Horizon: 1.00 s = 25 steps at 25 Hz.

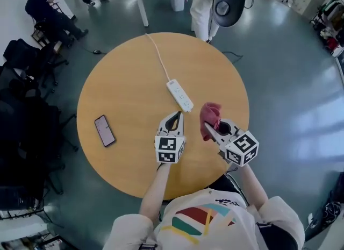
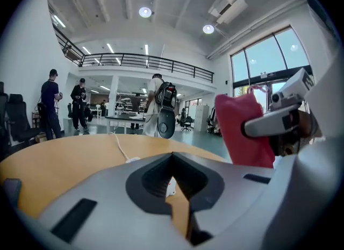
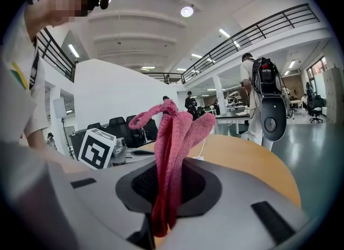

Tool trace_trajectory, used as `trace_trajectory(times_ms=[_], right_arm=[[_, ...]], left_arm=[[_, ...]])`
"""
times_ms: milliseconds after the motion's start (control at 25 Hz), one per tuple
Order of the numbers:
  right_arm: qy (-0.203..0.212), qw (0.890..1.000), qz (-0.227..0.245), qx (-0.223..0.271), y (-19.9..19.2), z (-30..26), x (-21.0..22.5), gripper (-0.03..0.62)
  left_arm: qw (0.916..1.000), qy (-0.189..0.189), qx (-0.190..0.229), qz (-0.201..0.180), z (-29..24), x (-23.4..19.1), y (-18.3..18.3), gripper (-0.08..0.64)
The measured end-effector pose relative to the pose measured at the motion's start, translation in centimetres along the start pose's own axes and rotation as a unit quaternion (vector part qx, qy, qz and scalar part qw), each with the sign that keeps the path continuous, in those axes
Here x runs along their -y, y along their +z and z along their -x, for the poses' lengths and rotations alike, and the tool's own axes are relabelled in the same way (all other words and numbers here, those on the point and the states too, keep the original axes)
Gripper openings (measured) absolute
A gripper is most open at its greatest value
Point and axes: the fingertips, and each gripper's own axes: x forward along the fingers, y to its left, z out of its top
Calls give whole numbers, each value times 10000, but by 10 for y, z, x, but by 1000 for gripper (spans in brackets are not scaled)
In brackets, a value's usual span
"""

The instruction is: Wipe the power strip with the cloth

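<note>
Grey left tongs [image 1: 173, 119]: sitting in the lower centre of the head view, clenched on nothing, with only a thin slit left between the tips; they are pointing at the near end of the strip and stopping just short of it.
Grey right tongs [image 1: 210, 129]: sitting to the right of the left pair, squeezing a bunched fold of fabric between the pads.
Red knitted cloth [image 3: 172, 141]: standing up out of the right tongs in loose folds, its top flopping over; in the head view it is hanging just right of the strip's near end, apart from it.
White oblong power strip [image 1: 179, 95]: lying flat near the middle of the frame, running diagonally from lower right to upper left.
Dark flat phone [image 1: 105, 130]: lying screen up at left of centre, well apart from the strip.
Thin white cable [image 1: 158, 55]: trailing from the strip's far end toward the upper edge of the round top.
Round wooden surface [image 1: 123, 82]: filling the centre of the head view, carrying the strip, cable and phone.
Standing person with a grey backpack unit [image 1: 228, 1]: waiting beyond the far rim, top centre.
Seated person [image 1: 45, 7]: sitting at upper left on the grey floor, among dark chairs.
</note>
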Motion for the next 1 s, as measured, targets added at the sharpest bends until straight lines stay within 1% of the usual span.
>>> trace_trajectory(times_ms=[40, 120, 240, 320, 480, 520, 560, 640, 720, 800, 1000], right_arm=[[5, 9999, 109, -46, 2, -11, 16, 38], [29, 9984, 480, -284, 1, -35, 46, 39], [170, 9913, 1098, -712, -2, -68, 82, 39], [302, 9862, 1368, -879, 3, -89, 102, 39], [592, 9734, 1871, -1183, 12, -137, 115, 39], [673, 9674, 2085, -1270, 14, -149, 116, 39], [758, 9589, 2367, -1368, 15, -161, 117, 39], [919, 9364, 2990, -1589, 13, -187, 118, 40], [1089, 9137, 3465, -1820, 7, -214, 112, 39], [1276, 8949, 3767, -2025, -2, -235, 106, 39], [1583, 8569, 4258, -2434, -28, -271, 101, 39]], left_arm=[[9999, -26, -114, -42, -20, -4, -5, 41], [9993, -78, -361, -109, -52, -9, -20, 41], [9965, -270, -735, -297, -84, 0, -43, 41], [9946, -378, -880, -398, -102, 5, -49, 41], [9926, -422, -1117, -232, -113, -6, -61, 41], [9920, -437, -1164, -227, -114, -9, -63, 41], [9914, -464, -1199, -234, -117, -12, -65, 41], [9908, -545, -1223, -216, -121, -20, -70, 41], [9910, -628, -1176, -106, -119, -27, -75, 41], [9911, -677, -1144, -26, -116, -33, -77, 41], [9905, -728, -1171, 21, -117, -40, -83, 41]])
